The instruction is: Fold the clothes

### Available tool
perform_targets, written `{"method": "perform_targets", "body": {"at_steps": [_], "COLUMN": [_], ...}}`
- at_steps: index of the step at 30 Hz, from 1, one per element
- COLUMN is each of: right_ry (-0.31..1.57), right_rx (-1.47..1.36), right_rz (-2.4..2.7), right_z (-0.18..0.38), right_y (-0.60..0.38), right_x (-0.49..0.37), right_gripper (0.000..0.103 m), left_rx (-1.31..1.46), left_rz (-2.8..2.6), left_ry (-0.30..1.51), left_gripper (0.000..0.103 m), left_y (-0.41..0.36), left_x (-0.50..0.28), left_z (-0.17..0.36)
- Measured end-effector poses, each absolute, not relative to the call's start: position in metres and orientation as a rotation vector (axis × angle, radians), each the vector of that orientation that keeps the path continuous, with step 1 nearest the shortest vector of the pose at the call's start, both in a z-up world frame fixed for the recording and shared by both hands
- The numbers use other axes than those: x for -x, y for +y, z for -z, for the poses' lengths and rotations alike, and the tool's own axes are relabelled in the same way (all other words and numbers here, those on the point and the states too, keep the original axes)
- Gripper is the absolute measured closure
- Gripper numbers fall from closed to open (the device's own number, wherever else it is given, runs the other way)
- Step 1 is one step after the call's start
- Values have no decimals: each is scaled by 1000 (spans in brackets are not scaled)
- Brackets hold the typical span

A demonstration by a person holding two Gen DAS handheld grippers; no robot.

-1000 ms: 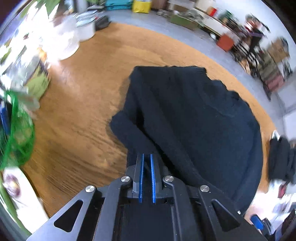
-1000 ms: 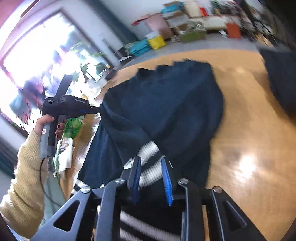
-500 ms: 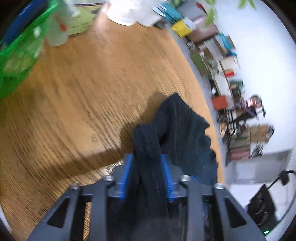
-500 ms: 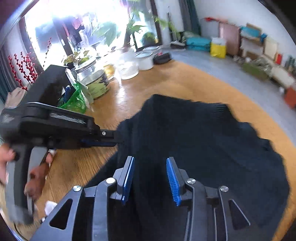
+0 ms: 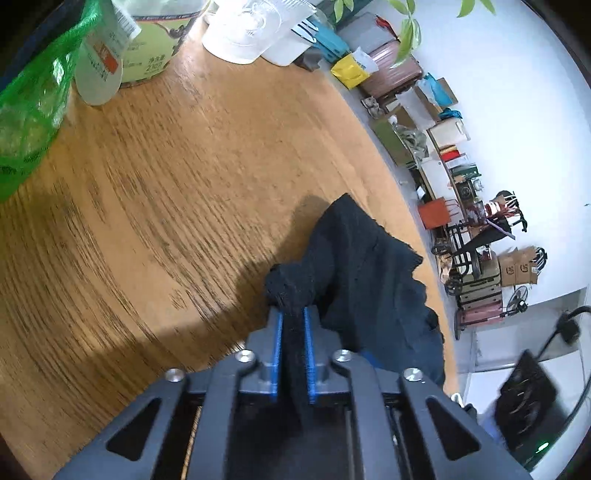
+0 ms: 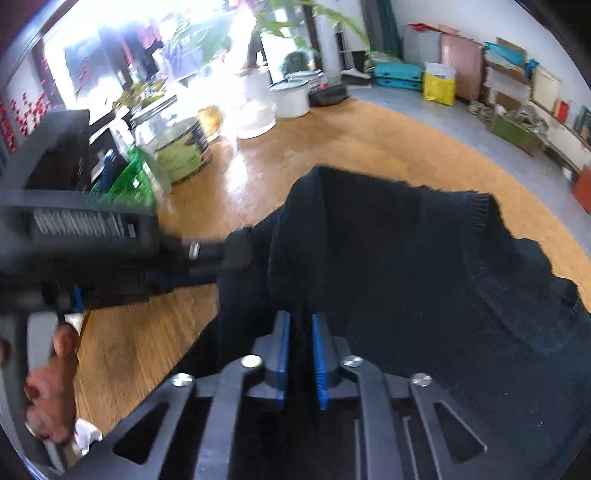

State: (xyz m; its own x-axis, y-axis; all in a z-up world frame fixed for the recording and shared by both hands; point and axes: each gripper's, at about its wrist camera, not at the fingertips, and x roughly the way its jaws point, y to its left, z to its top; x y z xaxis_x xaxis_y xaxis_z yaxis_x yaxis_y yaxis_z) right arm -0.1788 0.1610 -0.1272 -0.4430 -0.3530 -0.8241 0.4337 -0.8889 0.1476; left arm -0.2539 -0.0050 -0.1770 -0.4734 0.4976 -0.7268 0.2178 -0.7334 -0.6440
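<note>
A dark navy knitted sweater [image 6: 399,258] lies bunched on the round wooden table [image 6: 369,147]. In the left wrist view my left gripper [image 5: 293,314] is shut on a thick fold of the sweater [image 5: 362,266], which runs between its blue pads and lifts off the wood. In the right wrist view my right gripper [image 6: 300,321] is shut on another fold of the same sweater near its front edge. The left gripper [image 6: 207,254] also shows there at the left, held by a hand [image 6: 51,376] and biting the sweater's left edge.
A green mesh bag [image 5: 29,107], a green-labelled tin [image 5: 147,55] and white plastic tubs [image 5: 243,33] stand at the table's far left edge. Bare wood [image 5: 166,184] lies between them and the sweater. Boxes and clutter line the floor by the wall [image 5: 424,122].
Both grippers closed on folds of the sweater: the right was open half a second ago, the left narrowed its grip. The sweater has been gathered up from lying flat.
</note>
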Motion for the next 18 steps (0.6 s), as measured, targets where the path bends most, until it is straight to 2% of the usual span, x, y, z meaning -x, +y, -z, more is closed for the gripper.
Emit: {"method": "perform_targets", "body": {"at_steps": [12, 14, 15, 16, 18], "right_ry": [17, 59, 82, 114, 92], "right_rx": [-1369, -1392, -1401, -1383, -1341], "right_rz": [2459, 2441, 2434, 2445, 2463], "right_z": [122, 126, 127, 124, 113], "right_y": [195, 191, 188, 186, 187], "right_x": [194, 194, 194, 192, 193], "right_gripper": [96, 95, 92, 82, 73], "left_rx": [1498, 1498, 1498, 1498, 1498], "left_rz": [-2302, -2305, -2307, -2308, -2312], "left_ry": [-1099, -1094, -1091, -1089, -1083], "left_gripper": [97, 97, 97, 97, 97], "left_y": [-24, -23, -23, -23, -23], "left_x": [252, 251, 251, 251, 250], "left_z": [191, 190, 189, 189, 188]}}
